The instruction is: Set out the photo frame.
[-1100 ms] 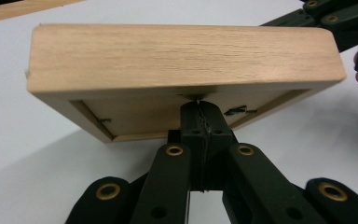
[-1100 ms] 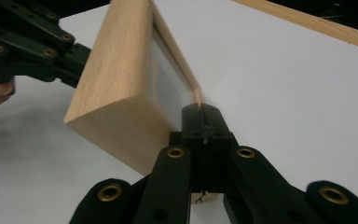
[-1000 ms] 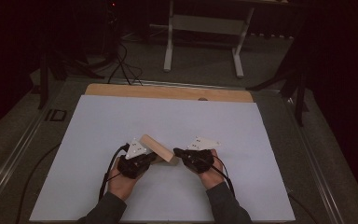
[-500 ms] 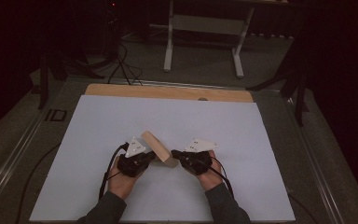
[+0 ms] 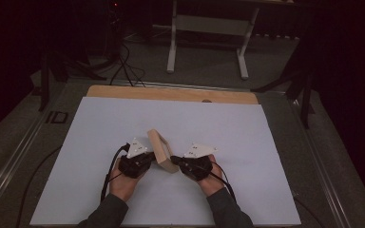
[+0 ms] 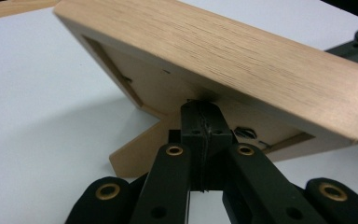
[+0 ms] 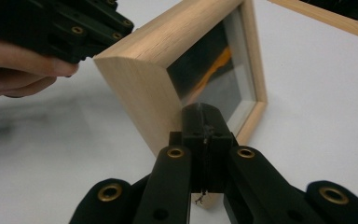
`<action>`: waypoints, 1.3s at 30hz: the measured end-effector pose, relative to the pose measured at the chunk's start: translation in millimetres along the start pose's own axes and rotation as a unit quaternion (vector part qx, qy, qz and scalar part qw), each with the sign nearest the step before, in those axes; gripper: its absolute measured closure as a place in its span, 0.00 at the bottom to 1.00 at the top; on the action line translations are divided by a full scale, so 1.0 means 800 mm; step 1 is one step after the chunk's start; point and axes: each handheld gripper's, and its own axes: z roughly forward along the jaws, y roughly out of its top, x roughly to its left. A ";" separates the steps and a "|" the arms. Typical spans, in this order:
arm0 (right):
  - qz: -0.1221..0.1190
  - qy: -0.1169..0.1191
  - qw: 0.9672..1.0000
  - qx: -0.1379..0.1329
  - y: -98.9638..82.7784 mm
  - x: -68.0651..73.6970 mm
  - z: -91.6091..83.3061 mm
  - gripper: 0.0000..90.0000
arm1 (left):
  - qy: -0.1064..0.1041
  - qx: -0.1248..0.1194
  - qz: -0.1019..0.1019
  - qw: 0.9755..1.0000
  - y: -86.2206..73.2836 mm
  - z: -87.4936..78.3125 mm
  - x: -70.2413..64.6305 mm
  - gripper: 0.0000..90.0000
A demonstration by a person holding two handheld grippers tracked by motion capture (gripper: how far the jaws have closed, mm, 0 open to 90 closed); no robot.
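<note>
A light wooden picture frame (image 5: 160, 151) stands tilted on the white sheet between my two grippers. In the left gripper view its back (image 6: 223, 51) leans over me, with a fold-out stand leg (image 6: 135, 156) resting on the sheet. My left gripper (image 6: 200, 107) is shut with nothing in it, and its tip is against the frame's back. The right gripper view faces the glass front (image 7: 214, 74), which holds a dark picture with an orange streak. My right gripper (image 7: 200, 112) is also shut and empty, its tip at the frame's lower corner. From above, the left gripper (image 5: 148, 159) and right gripper (image 5: 175, 161) flank the frame.
The white sheet (image 5: 247, 142) covers a wooden board (image 5: 171, 93) whose far edge shows. Beyond it is dark floor with a white stand (image 5: 173, 42) and cables (image 5: 123, 61). The sheet stretches wide to either side of the hands.
The frame has tipped up a little steeper between the grippers. The right gripper has edged slightly toward it; the left hand has stayed put.
</note>
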 end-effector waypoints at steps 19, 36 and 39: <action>-0.008 0.012 1.000 0.000 0.002 0.014 0.011 0.99 | 0.004 0.002 -0.006 1.000 -0.001 0.009 0.006 0.99; -0.007 0.006 1.000 -0.003 0.003 0.017 0.015 0.93 | -0.001 -0.004 -0.021 1.000 -0.004 0.009 0.013 0.92; -0.009 0.005 1.000 -0.004 0.003 0.016 0.014 0.91 | -0.004 -0.008 -0.030 1.000 -0.004 0.005 0.016 0.90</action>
